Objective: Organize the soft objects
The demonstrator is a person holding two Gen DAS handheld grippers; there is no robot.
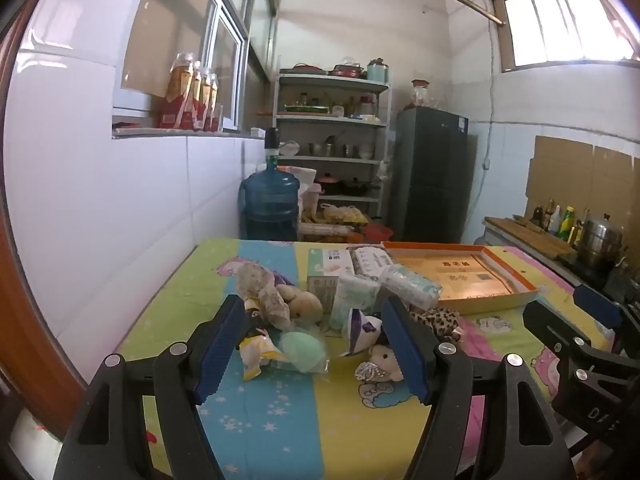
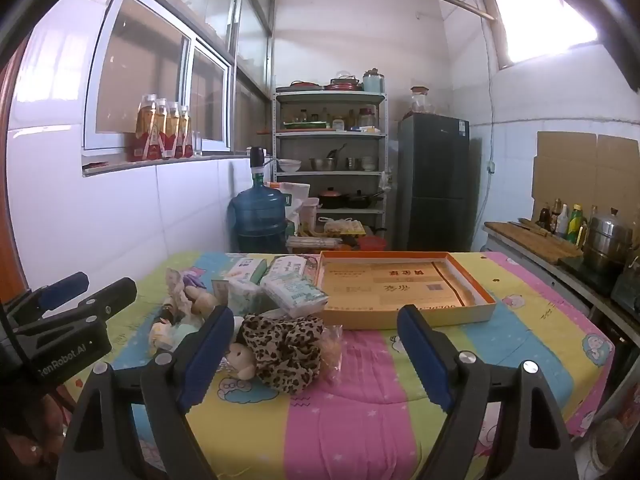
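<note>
Now both grippers are hovering over a table covered by a striped cartoon cloth (image 1: pixel 280 408), tilting slightly down toward a heap of soft things. The left gripper (image 1: pixel 316 344) is standing wide open with nothing between its blue pads, and the right gripper (image 2: pixel 316 354) is gaping just as wide, also holding nothing. Ahead of the left gripper a mint sponge (image 1: pixel 302 350) in clear wrap is lying beside a yellow-and-white packet (image 1: pixel 258 350), with a beige plush (image 1: pixel 306 304) and a spotted cloth (image 1: pixel 262 288) sitting just behind them. A small bear (image 2: pixel 242 362) is resting against a leopard cloth (image 2: pixel 286 346), which is lying near the left finger of the right gripper. Tissue packs (image 2: pixel 294 290) and boxes (image 1: pixel 328 270) are crowding the middle of the table, touching one another. An orange-rimmed tray (image 2: pixel 408 290) is sitting just beyond the leopard cloth, to the right of the packs, with only a printed liner showing inside. A blue water jug (image 1: pixel 270 208) is standing on the floor behind the table.
</note>
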